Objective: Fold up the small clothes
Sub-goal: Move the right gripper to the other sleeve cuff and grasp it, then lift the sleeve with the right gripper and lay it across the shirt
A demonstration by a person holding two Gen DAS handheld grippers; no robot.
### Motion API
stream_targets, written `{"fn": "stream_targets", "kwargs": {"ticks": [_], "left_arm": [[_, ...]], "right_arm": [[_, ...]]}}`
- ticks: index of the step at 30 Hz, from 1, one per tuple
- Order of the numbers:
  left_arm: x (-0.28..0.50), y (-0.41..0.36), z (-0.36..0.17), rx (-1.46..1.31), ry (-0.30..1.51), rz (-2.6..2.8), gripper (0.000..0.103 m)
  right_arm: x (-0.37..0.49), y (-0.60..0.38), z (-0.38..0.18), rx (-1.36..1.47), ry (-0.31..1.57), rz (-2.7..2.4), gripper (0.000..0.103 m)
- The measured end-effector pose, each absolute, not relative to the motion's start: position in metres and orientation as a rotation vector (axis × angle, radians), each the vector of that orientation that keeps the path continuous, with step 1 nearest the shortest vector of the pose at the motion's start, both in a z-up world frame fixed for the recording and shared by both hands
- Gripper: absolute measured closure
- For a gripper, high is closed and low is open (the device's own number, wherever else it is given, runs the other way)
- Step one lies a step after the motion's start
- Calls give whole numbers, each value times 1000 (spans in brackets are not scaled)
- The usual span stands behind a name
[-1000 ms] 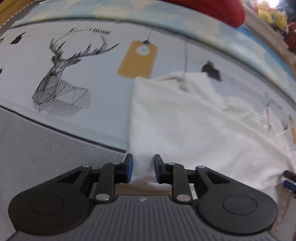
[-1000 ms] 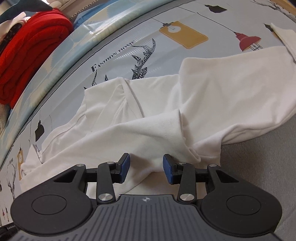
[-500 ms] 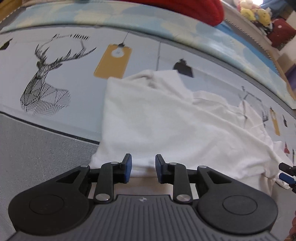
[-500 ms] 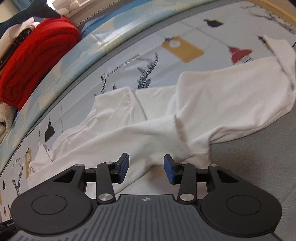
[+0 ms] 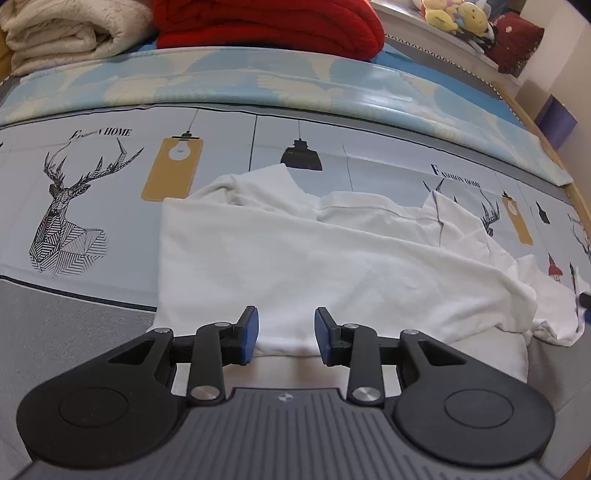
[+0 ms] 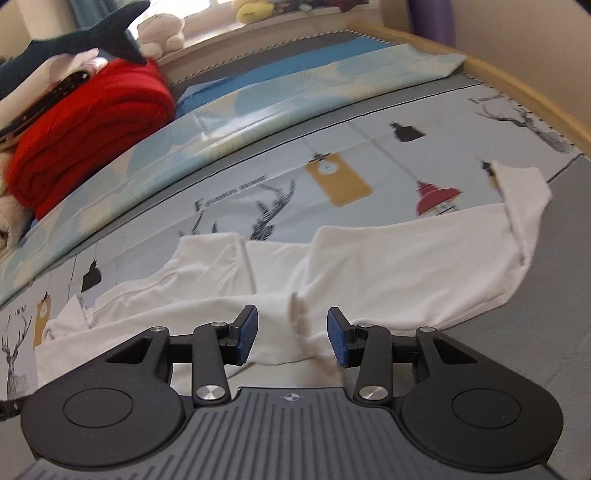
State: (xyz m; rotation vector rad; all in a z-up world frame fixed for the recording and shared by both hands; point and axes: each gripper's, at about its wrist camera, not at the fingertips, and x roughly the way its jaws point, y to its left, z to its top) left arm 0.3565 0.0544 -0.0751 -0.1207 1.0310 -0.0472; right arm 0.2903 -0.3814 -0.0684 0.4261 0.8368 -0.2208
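A white garment point(image 5: 295, 258) lies crumpled on the printed bed sheet point(image 5: 92, 192), folded over itself lengthwise. My left gripper point(image 5: 286, 330) is open, its blue pads on either side of the garment's near edge. In the right wrist view the same garment point(image 6: 388, 266) stretches left to right, one end point(image 6: 524, 188) reaching toward the grey area. My right gripper point(image 6: 291, 332) is open over a bunched ridge of cloth at the near edge. Neither gripper grips the cloth.
A folded red blanket point(image 5: 266, 22) and a cream blanket point(image 5: 66, 33) sit at the back of the bed, with a light blue mat point(image 5: 295, 81) in front. Plush toys point(image 6: 162, 33) lie behind. A wooden bed edge point(image 6: 517, 88) runs along the right.
Both grippers have drawn back and tilted up, so more of the bed and blankets shows. The garment looks more stretched out lengthwise. The jaws stay open throughout.
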Motion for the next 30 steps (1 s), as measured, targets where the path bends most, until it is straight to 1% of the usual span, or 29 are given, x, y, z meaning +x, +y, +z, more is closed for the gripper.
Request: {"fn": "stream_targets", "kwargs": {"ticks": [4, 5, 7, 8, 9, 10, 15, 18, 22, 28, 30], "left_arm": [[360, 51, -74, -124, 1029, -49, 66], [361, 50, -74, -124, 1027, -52, 66], [363, 50, -73, -131, 1026, -56, 65], [364, 50, -73, -137, 1028, -58, 65], [365, 50, -73, -142, 1031, -61, 64], [366, 49, -73, -145, 1034, -66, 64], [368, 47, -73, -143, 1038, -90, 64], [369, 47, -74, -145, 1041, -85, 63], [370, 45, -78, -143, 1055, -88, 63], [372, 42, -82, -135, 1063, -94, 62], [373, 44, -83, -137, 1067, -88, 62]], "right_arm": [[277, -419, -57, 443, 739, -284, 60], [273, -432, -53, 457, 708, -305, 63], [264, -459, -50, 489, 663, -340, 71], [259, -475, -50, 510, 640, -351, 80], [254, -492, -50, 534, 623, -372, 84], [249, -510, -51, 567, 608, -402, 84], [224, -598, -69, 709, 492, -595, 84], [227, -629, -94, 724, 499, -633, 81], [251, -638, -124, 713, 566, -589, 80], [307, -622, -151, 567, 663, -520, 70], [320, -616, -161, 536, 695, -543, 63]]}}
